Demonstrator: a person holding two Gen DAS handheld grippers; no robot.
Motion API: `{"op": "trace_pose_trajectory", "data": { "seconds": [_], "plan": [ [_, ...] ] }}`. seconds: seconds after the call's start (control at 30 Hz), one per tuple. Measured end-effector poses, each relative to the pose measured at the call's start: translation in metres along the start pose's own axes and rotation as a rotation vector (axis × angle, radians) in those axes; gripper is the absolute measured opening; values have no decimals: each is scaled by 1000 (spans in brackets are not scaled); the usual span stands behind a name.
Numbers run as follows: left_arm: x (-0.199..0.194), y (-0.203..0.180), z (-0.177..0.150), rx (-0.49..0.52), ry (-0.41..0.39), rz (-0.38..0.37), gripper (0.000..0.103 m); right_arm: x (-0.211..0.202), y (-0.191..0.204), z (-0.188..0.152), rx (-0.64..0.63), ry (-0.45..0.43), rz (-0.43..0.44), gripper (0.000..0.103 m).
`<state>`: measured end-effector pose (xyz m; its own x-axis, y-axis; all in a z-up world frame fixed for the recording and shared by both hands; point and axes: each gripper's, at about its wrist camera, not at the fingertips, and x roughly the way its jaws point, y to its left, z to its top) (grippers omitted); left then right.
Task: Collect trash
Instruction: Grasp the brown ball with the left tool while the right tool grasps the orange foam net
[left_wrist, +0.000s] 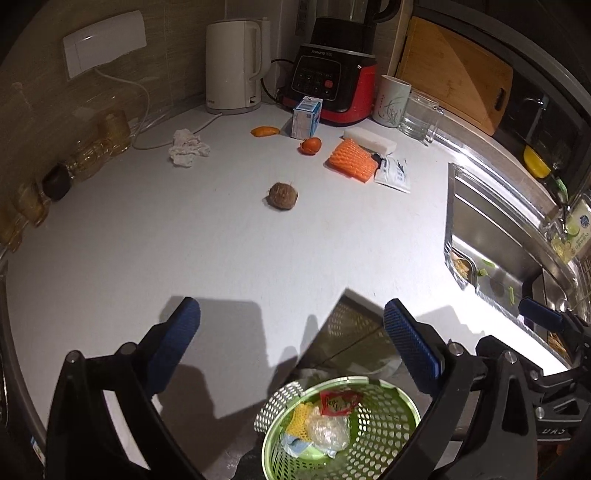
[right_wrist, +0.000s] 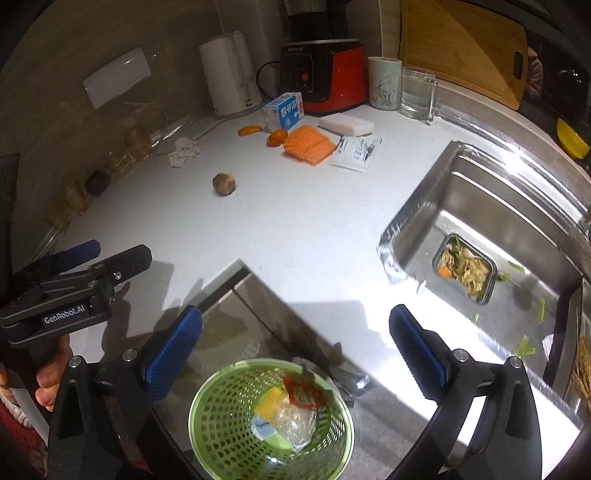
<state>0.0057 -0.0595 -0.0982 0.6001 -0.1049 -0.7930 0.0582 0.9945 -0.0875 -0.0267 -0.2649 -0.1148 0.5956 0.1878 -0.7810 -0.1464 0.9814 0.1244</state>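
- the left gripper (left_wrist: 291, 325) stands wide apart with nothing between its blue pads, above the counter's edge.
- the right gripper (right_wrist: 295, 332) is also spread wide and empty.
- the green basket (right_wrist: 221, 391) sits below and between each gripper's fingers, holding a red wrapper (right_wrist: 301, 393), a yellow foam net (right_wrist: 271, 402) and a clear plastic wad (right_wrist: 295, 424).
- ahead of both grippers, on the white counter (left_wrist: 221, 240), lie a brown husk ball (left_wrist: 282, 195), a crumpled tissue (left_wrist: 188, 147), orange peel (left_wrist: 310, 145) and an orange foam net (left_wrist: 352, 160).
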Motion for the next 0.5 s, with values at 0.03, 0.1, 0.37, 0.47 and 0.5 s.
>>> {"op": "trace_pose_trajectory", "data": {
  "seconds": [0.03, 0.1, 0.37, 0.47, 0.5],
  "plan": [
    [12, 1, 10, -4, 1, 2, 95, 9, -1, 14, -1, -3, -10, 100],
    [36, 3, 28, -10, 7, 0, 95, 29, -5, 39, 1, -7, -18, 100],
    [118, 12, 75, -66, 41, -14, 93, 115, -11, 123, -5, -17, -15, 100],
    [138, 15, 84, -84, 48, -1, 86, 138, -12, 142, -9, -27, -21, 100],
    [144, 17, 86, -91, 54, 3, 85, 145, -13, 147, -11, -26, -21, 100]
  ]
}}
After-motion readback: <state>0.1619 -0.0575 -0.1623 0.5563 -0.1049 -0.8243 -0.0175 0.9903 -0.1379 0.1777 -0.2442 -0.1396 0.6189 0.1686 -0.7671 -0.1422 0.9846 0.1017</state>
